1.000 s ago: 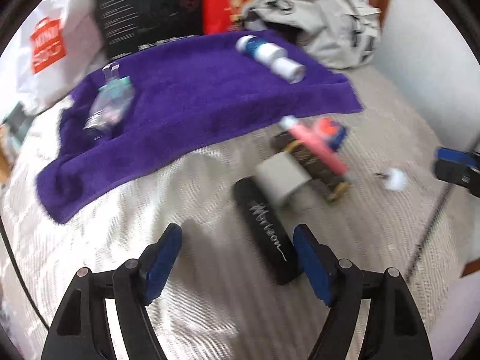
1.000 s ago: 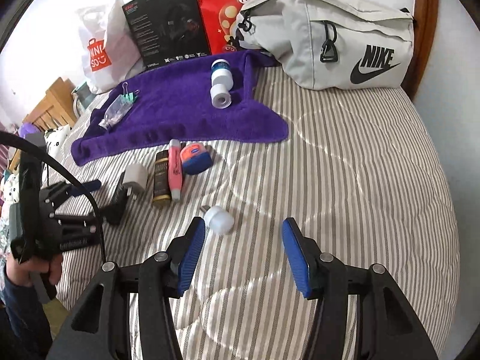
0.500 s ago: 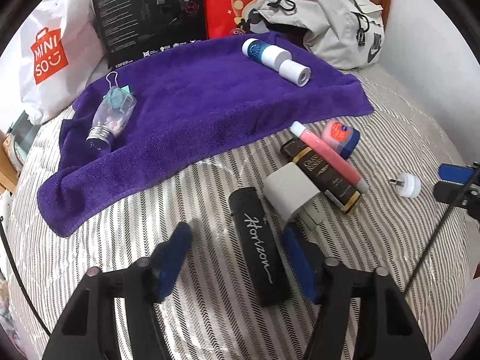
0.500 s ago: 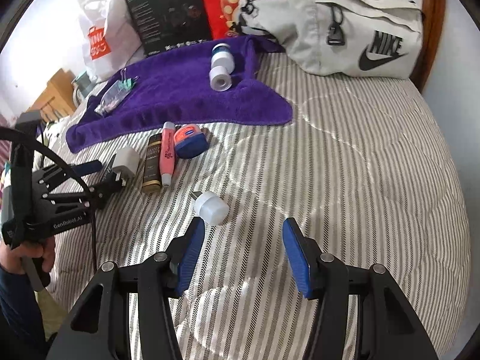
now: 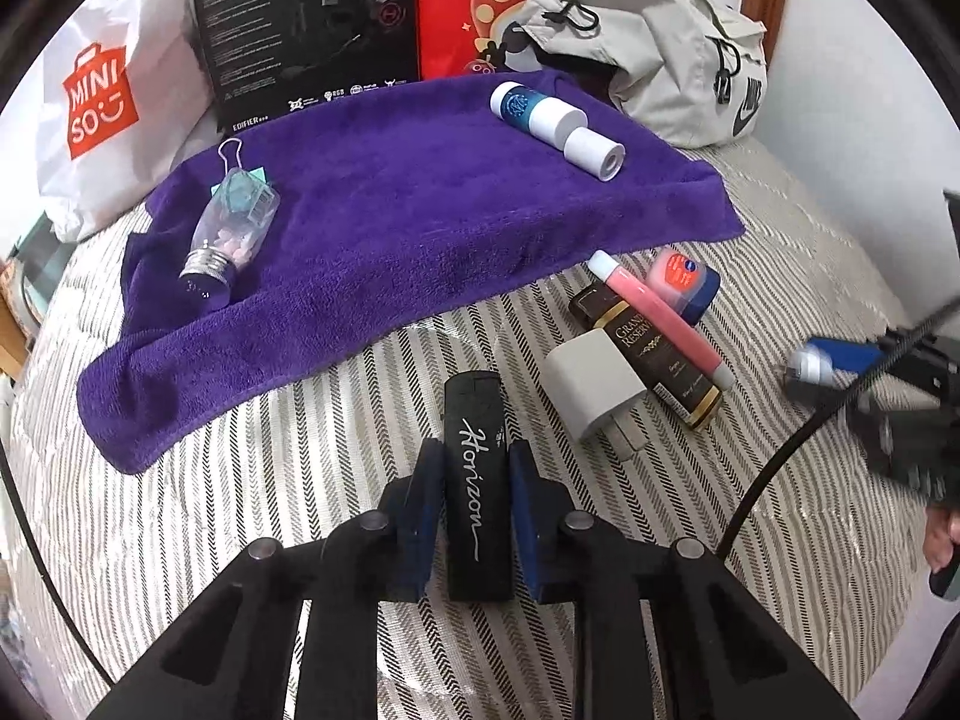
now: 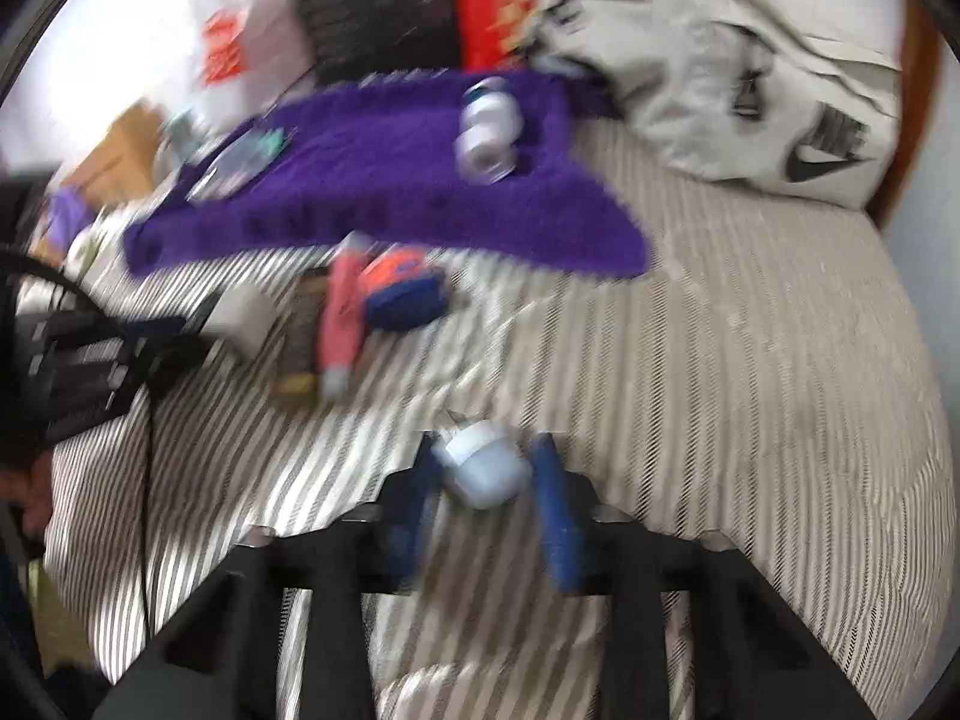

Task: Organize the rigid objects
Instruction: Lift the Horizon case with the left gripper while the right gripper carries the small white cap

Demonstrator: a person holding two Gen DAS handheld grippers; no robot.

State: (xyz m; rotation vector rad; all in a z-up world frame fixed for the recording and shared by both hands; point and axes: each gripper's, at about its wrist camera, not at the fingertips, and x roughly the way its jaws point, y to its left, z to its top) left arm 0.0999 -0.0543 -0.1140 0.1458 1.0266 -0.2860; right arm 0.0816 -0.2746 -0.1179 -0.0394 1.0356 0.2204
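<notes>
My left gripper (image 5: pixel 477 450) is shut on a black case lettered "Horizon" (image 5: pixel 477 483), which lies on the striped bed cover. My right gripper (image 6: pixel 486 447) is shut on a small white round plug (image 6: pixel 483 465); that view is blurred by motion. The purple towel (image 5: pixel 390 228) carries a clear bulb-shaped bottle (image 5: pixel 231 237) with a binder clip and a blue-and-white cylinder (image 5: pixel 555 126). Off the towel, to the right of the case, lie a white charger (image 5: pixel 594 387), a dark "Grand Reserve" tube (image 5: pixel 654 360), a pink tube (image 5: pixel 657 318) and a blue-and-orange tin (image 5: pixel 687 282).
A grey Nike bag (image 5: pixel 666 54), a red bag (image 5: pixel 516 0), a black box (image 5: pixel 306 30) and a white Miniso bag (image 5: pixel 99 102) line the far end of the bed. The right gripper (image 5: pixel 888 384) and a hand show at the left view's right edge.
Both grippers moved forward and went from open to shut: the left around the black Horizon case, the right around the white plug. The right view has become blurred.
</notes>
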